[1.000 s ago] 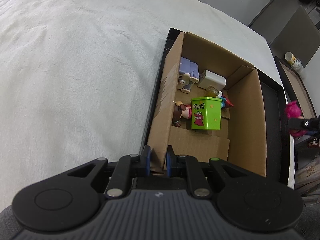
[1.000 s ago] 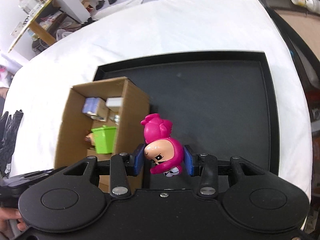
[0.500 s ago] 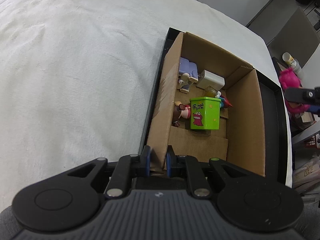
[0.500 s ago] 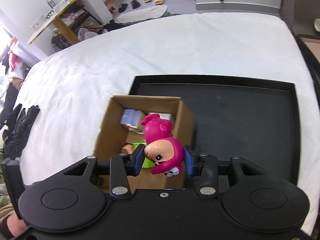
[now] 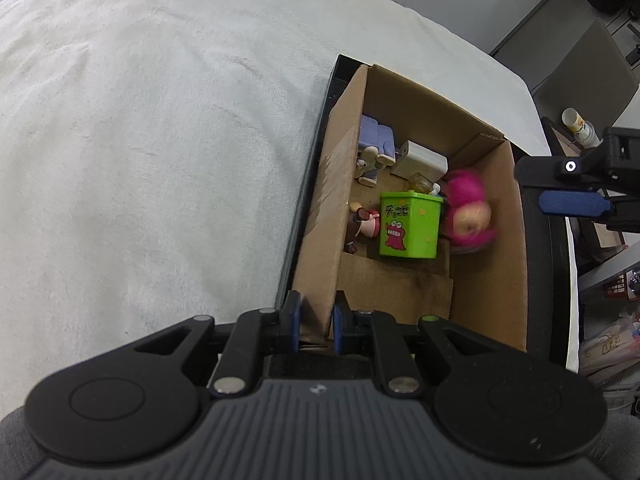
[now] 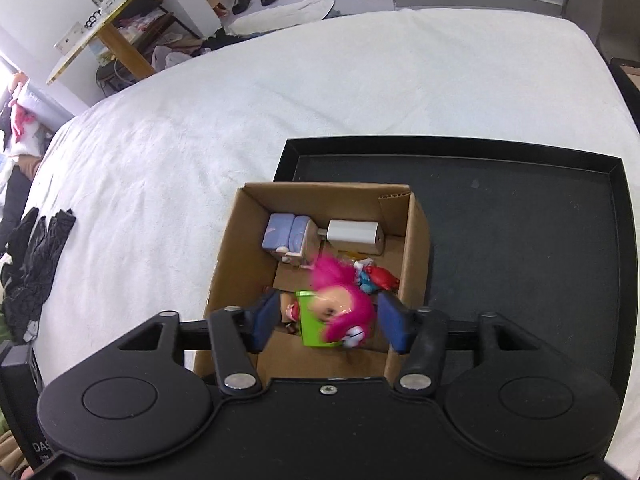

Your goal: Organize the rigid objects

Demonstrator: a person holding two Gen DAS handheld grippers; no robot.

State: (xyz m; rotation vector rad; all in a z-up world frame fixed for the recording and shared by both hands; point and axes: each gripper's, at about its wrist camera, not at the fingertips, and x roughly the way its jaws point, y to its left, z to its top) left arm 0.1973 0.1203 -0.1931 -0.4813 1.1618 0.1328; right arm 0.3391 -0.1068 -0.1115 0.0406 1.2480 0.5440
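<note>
Two tongs work at one box [image 5: 484, 248]. Left tongs [image 5: 315, 322] are clamped on the box's near-left wall, beside the white bed [image 5: 140, 140]. Inside sit a purple toy [image 6: 286, 232], white charger [image 6: 354, 236] and green tub [image 5: 410, 226]. Blurred, the pink doll [image 6: 344, 304] lies loose against the tub, between the right tongs [image 6: 328, 322], spread apart above the black tray [image 6: 520, 240].
</note>
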